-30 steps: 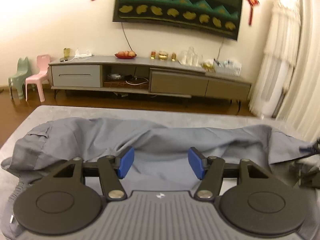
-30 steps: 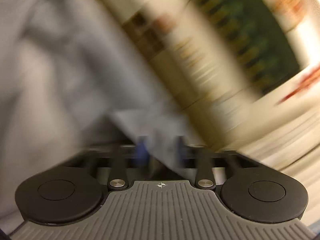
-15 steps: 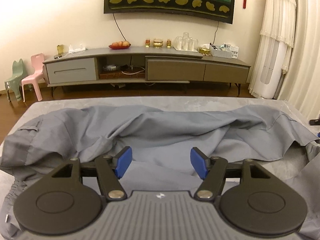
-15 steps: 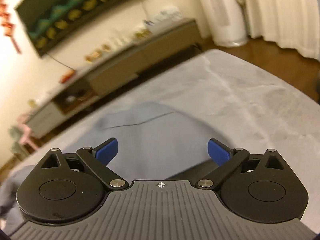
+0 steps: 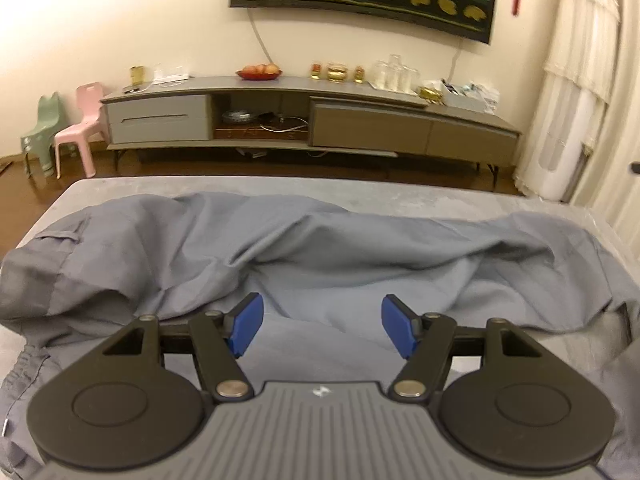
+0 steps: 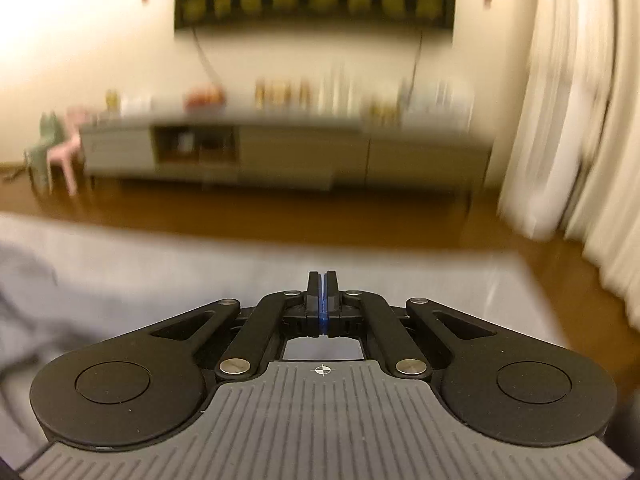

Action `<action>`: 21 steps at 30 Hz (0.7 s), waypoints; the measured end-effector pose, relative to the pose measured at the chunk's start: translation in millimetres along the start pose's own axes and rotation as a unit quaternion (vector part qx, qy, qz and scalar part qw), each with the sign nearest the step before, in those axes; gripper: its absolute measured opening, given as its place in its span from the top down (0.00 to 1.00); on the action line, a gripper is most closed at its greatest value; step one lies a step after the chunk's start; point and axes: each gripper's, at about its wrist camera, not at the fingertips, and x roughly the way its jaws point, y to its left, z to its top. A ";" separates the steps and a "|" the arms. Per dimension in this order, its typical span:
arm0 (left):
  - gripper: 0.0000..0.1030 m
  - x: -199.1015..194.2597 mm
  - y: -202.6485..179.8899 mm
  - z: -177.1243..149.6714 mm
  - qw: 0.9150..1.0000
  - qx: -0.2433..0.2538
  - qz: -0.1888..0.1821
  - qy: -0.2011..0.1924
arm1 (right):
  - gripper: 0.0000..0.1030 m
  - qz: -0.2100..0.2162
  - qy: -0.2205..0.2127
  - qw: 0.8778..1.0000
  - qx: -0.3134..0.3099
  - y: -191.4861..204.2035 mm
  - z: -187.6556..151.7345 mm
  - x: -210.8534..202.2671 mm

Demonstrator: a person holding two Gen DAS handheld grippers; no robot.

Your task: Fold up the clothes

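grey trousers only partly folded

the trousers [image 5: 304, 248] lie rumpled across the grey table [image 5: 400, 190], one long side flopped over the other in a loose ridge, so a first lengthwise fold looks roughly made; smoothing and the crosswise folds seem left. the left gripper [image 5: 322, 330] hangs over the cloth, jaws apart and empty. the right gripper [image 6: 322, 300] is closed on nothing, off to the bare side. its view is blurred, and the trousers' near edge is cut off.

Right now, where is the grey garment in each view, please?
Left wrist: the grey garment fills the middle, spread across the grey surface.
Right wrist: only a blurred part at the left edge.
Shared landmark: the long TV cabinet.
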 end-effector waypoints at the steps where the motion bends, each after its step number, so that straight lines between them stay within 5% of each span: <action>1: 0.35 -1.7 4.1 2.0 1.000 -0.009 -0.001 -0.002 | 0.90 0.004 -0.007 1.000 0.017 -3.2 5.9 -7.4; 3: 0.34 -4.6 10.2 4.6 1.000 -0.024 -0.001 -0.003 | 0.57 0.019 0.010 0.999 0.046 -5.6 1.7 -9.4; 4: 0.34 -5.8 12.4 5.3 1.000 -0.029 -0.001 -0.003 | 0.25 0.033 0.039 0.997 0.056 -4.2 -10.8 -2.1; 5: 0.33 -6.6 13.6 5.5 0.999 -0.033 -0.001 -0.003 | 0.08 0.046 0.068 0.994 0.066 -2.9 -23.3 5.3; 9: 0.32 -6.2 10.0 3.4 1.000 -0.030 -0.005 0.001 | 0.08 0.055 0.124 0.988 0.074 16.2 -86.7 42.6; 12: 0.31 -2.6 4.6 1.2 1.000 -0.019 -0.002 0.005 | 0.07 0.067 0.144 0.983 0.089 27.3 -103.5 72.8; 13: 0.31 -1.1 3.7 0.5 1.000 -0.016 0.001 0.006 | 0.10 0.062 0.150 0.983 0.087 30.3 -103.7 82.9; 15: 0.31 1.6 3.6 -0.2 1.000 -0.014 0.004 0.008 | 0.59 0.033 0.184 0.981 0.055 36.1 -104.4 112.5; 16: 0.31 2.6 4.2 -0.1 1.000 -0.015 0.005 0.009 | 0.98 0.027 0.193 0.980 0.043 37.8 -100.0 120.8; 18: 0.31 0.8 6.7 1.7 1.000 -0.020 0.008 0.005 | 1.00 -0.003 0.174 0.985 -0.005 46.1 -81.9 126.8; 20: 0.31 -2.1 9.4 3.8 1.000 -0.026 0.009 -0.001 | 1.00 -0.066 0.069 0.991 -0.098 67.0 -54.2 102.9; 21: 0.31 -3.6 10.7 4.8 1.000 -0.029 0.010 -0.003 | 1.00 -0.089 0.006 0.983 -0.161 83.7 -45.5 83.4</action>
